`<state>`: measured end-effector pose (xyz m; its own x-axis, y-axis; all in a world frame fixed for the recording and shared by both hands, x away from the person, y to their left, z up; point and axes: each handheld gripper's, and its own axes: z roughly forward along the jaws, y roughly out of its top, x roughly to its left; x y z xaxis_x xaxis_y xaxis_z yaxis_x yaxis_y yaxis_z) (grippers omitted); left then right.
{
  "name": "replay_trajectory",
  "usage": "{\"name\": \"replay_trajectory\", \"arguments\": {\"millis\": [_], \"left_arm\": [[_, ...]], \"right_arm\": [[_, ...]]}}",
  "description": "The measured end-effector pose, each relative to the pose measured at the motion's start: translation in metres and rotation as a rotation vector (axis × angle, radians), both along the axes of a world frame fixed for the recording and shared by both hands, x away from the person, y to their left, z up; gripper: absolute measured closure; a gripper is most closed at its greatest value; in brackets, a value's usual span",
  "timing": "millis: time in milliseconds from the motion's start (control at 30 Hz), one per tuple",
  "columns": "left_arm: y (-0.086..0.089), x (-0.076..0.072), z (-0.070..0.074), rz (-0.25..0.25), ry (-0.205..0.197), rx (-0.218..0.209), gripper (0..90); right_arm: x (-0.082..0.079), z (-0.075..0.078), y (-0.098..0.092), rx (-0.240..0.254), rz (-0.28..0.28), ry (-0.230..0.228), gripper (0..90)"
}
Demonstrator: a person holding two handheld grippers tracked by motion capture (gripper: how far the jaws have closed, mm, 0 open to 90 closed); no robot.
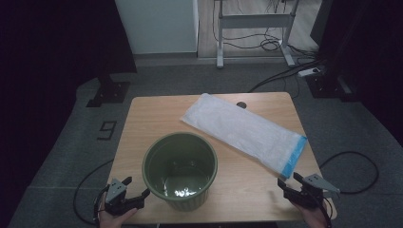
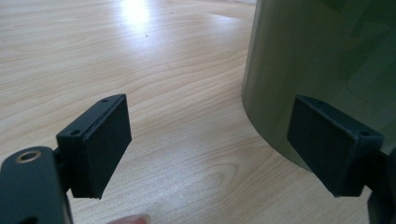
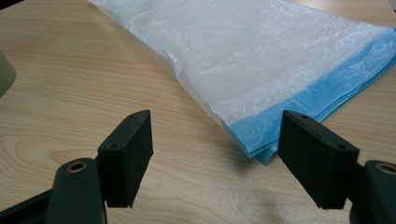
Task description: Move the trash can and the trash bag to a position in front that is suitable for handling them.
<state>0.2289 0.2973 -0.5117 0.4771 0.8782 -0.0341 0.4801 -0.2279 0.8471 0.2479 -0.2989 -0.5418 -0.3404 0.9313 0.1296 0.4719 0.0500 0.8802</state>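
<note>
Setting: dim room, grey carpet, one light wooden table (image 1: 142, 114) with a desk frame and cables beyond it at twelve o'clock. Item one: folded white plastic bag (image 1: 242, 130) with a blue edge band, lying flat on the table from centre toward four o'clock, its blue end nearest the right gripper (image 1: 291, 183). Item two: green bin (image 1: 180, 168), upright and open-topped, at six o'clock of the table, well apart from the bag. Right gripper at five o'clock, jaws spread wide with nothing between them, aimed at the bag's blue corner. Left gripper (image 1: 135, 189) at seven o'clock, jaws likewise apart and empty, one jaw just beside the bin wall. Risks, as judged: the thin film may slip or only its top layer lift if pinched shallowly; a nudge from the left jaw could shift the light bin. Unclear: the bin's bottom shows glare, contents undeterminable; the bag's layer count is hard to make out; both hands are cut off at the frame bottom.
</note>
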Motion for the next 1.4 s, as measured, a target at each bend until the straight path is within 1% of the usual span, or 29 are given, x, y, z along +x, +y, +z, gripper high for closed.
{"name": "replay_trajectory", "arguments": {"millis": [100, 167, 200, 267, 300, 333, 433, 500, 533, 567, 600, 667, 767, 967, 1033, 1100, 1200, 1267, 1400], "left_arm": [[-0.001, -0.003, 0.002, -0.026, -0.008, 0.003, 12.6], [-0.003, -0.005, 0.005, -0.063, -0.020, 0.001, 12.2], [-0.004, -0.006, 0.006, -0.092, -0.024, -0.003, 12.1], [-0.009, -0.010, 0.011, -0.169, -0.036, 0.001, 11.7], [-0.012, -0.011, 0.012, -0.196, -0.042, -0.005, 11.7], [-0.015, -0.012, 0.014, -0.236, -0.046, -0.010, 11.7], [-0.030, -0.014, 0.019, -0.356, -0.053, -0.008, 11.2], [-0.039, -0.015, 0.022, -0.413, -0.055, -0.002, 11.1], [-0.043, -0.015, 0.024, -0.424, -0.057, 0.008, 11.1], [-0.047, -0.014, 0.025, -0.423, -0.058, 0.016, 9.5], [-0.049, -0.013, 0.025, -0.430, -0.057, 0.011, 11.7], [-0.054, -0.010, 0.025, -0.444, -0.056, 0.006, 12.2], [-0.060, -0.004, 0.026, -0.445, -0.049, 0.007, 12.1], [-0.068, 0.010, 0.024, -0.462, -0.033, -0.024, 12.0], [-0.070, 0.013, 0.024, -0.468, -0.030, -0.022, 11.9], [-0.073, 0.020, 0.025, -0.483, -0.023, -0.014, 11.8], [-0.078, 0.026, 0.026, -0.489, -0.024, -0.007, 11.8], [-0.082, 0.030, 0.026, -0.491, -0.026, -0.011, 11.8], [-0.089, 0.036, 0.024, -0.491, -0.028, -0.027, 11.8]], "right_arm": [[0.000, -0.001, 0.000, -0.004, 0.002, 0.004, 25.7], [0.000, -0.001, 0.000, -0.007, 0.005, 0.004, 25.7], [0.000, -0.001, 0.000, -0.007, 0.005, 0.003, 25.7], [0.001, 0.000, 0.000, -0.004, 0.006, 0.003, 25.7], [0.001, -0.001, 0.000, -0.004, 0.006, 0.004, 25.7], [0.001, -0.001, 0.000, -0.005, 0.006, 0.005, 25.7], [0.002, -0.002, 0.001, -0.004, 0.005, 0.007, 25.7], [0.002, -0.002, 0.001, -0.005, 0.007, 0.008, 25.7], [0.002, -0.002, 0.002, -0.005, 0.009, 0.008, 25.7], [0.002, -0.002, 0.002, -0.005, 0.011, 0.008, 25.7], [0.002, -0.002, 0.003, -0.006, 0.014, 0.009, 25.7], [0.003, -0.002, 0.003, -0.007, 0.022, 0.010, 25.7], [0.005, -0.002, 0.005, -0.009, 0.028, 0.011, 25.7], [0.004, -0.002, 0.005, 0.015, 0.023, 0.007, 25.8], [0.005, -0.002, 0.005, 0.017, 0.023, 0.004, 25.8], [0.007, -0.001, 0.009, 0.006, 0.040, 0.002, 25.9], [0.005, 0.000, 0.012, 0.006, 0.053, -0.005, 25.9], [0.004, 0.000, 0.014, 0.003, 0.064, -0.005, 25.9], [0.001, 0.002, 0.014, 0.002, 0.058, -0.017, 25.9]]}}
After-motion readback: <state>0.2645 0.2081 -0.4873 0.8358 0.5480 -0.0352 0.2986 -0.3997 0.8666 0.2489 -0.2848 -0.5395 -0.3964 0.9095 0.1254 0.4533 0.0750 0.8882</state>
